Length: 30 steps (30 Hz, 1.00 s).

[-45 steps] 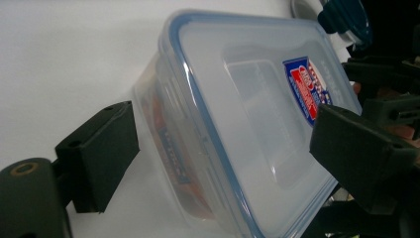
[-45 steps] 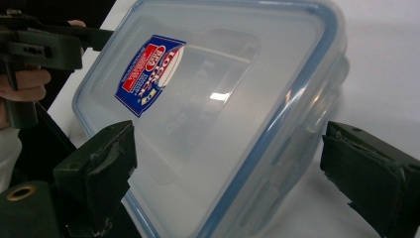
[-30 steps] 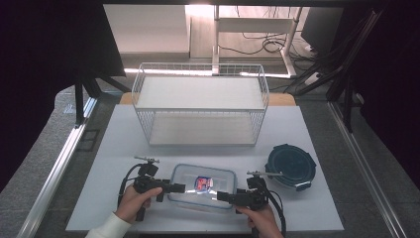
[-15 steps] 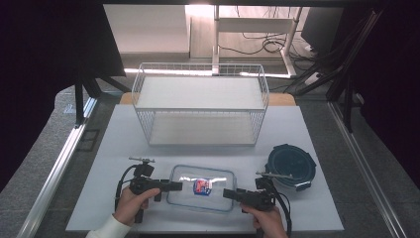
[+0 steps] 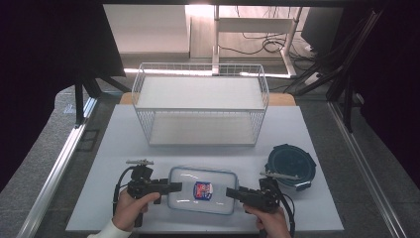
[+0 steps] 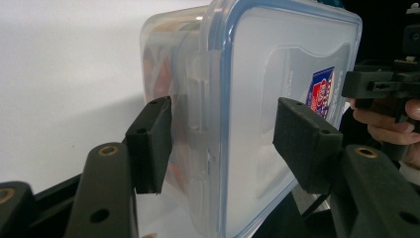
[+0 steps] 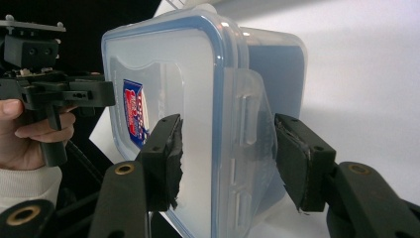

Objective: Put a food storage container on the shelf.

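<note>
A clear rectangular food container with a blue-rimmed lid and a red and blue label lies at the front of the white table. My left gripper holds its left end, and my right gripper holds its right end. In the left gripper view the pads clamp the container from base to lid beside its side latch. In the right gripper view the right gripper pinches the lid and the latch flap of the container. Both pairs of jaws have just been closing on the container.
A white wire basket stands behind the container in the middle of the table. A round dark container with a dark lid sits at the front right, close to my right hand. Metal rails run along both sides of the table.
Both pairs of jaws have narrowed onto the ends of the container. The right hand has shifted a little to the right, and both hands have moved slightly.
</note>
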{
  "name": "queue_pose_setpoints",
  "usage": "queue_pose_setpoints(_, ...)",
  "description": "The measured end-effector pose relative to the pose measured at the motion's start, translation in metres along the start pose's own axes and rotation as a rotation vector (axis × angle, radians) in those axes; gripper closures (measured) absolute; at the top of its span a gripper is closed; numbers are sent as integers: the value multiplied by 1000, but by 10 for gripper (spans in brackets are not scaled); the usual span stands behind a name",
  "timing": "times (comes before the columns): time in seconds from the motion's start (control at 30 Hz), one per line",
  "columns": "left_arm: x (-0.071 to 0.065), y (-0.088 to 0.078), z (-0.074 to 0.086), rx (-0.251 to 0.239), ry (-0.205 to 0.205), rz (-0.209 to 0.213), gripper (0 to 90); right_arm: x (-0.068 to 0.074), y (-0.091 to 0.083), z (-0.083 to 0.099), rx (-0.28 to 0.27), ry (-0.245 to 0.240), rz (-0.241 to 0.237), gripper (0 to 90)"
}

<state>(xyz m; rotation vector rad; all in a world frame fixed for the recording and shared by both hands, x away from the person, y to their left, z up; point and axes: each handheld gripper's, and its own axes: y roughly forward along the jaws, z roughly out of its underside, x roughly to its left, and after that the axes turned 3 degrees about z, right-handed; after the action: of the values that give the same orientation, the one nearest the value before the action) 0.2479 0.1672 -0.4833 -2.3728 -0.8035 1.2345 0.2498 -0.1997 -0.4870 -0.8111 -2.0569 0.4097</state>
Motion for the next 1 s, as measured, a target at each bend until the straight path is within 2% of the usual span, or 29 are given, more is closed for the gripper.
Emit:
queue_pose_setpoints(0.17, -6, -4, -2, -12, 19, 8, 422, 3, -6, -3, -18, -27, -10, 461)
queue_pose_setpoints(0.5, -10, -7, -5, -33, 48, 27, 428, 11, -16, -11, -48, -97, 6, 462)
queue_pose_setpoints(0.8, -7, -18, -4, -56, 45, 22, 433, 18, -10, -19, -32, -133, -5, 462)
queue_pose_setpoints(1.0, -10, -23, -12, -63, 72, 17, 434, 24, -10, -25, -45, -157, -4, 461)
